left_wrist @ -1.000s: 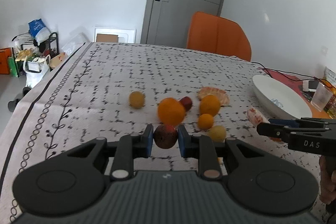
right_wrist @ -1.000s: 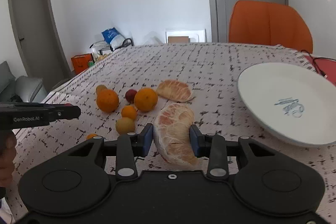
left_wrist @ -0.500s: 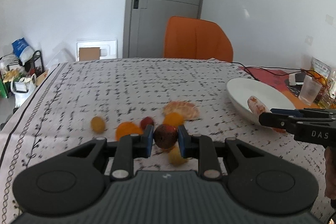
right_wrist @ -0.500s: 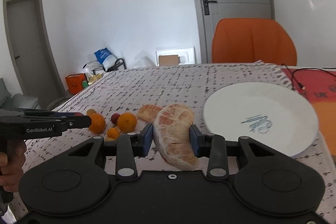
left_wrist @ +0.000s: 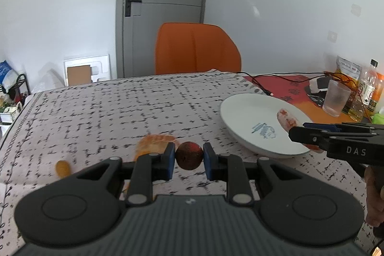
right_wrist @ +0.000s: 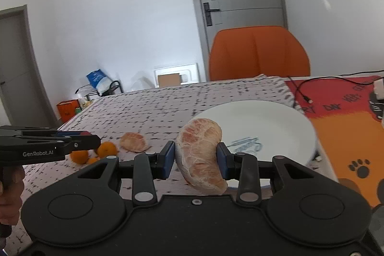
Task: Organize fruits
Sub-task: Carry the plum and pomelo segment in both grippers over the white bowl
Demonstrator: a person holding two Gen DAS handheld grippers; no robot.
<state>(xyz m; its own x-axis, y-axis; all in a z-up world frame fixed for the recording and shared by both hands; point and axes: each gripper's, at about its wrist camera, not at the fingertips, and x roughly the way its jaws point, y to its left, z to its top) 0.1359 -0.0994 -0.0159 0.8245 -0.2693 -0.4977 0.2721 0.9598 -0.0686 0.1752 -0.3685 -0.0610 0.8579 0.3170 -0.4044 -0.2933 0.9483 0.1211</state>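
Dark red-brown round fruit [left_wrist: 189, 155], clamped between the jaws of my left gripper [left_wrist: 188, 157], held above the patterned counter [left_wrist: 115, 109]. Peeled pomelo segment [right_wrist: 201, 155], pink-white, clamped in the jaws of my right gripper [right_wrist: 196, 157], raised at the near rim of the white plate [right_wrist: 276, 119]. On the cloth to the left: a second peeled segment [right_wrist: 133, 142], small oranges [right_wrist: 105, 150].

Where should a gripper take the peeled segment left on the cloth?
Across the segment's short width, from above. It lies flat, a low broad dome, apart from the oranges, so the jaws can straddle its narrower span. Squeeze lightly; it looks soft.
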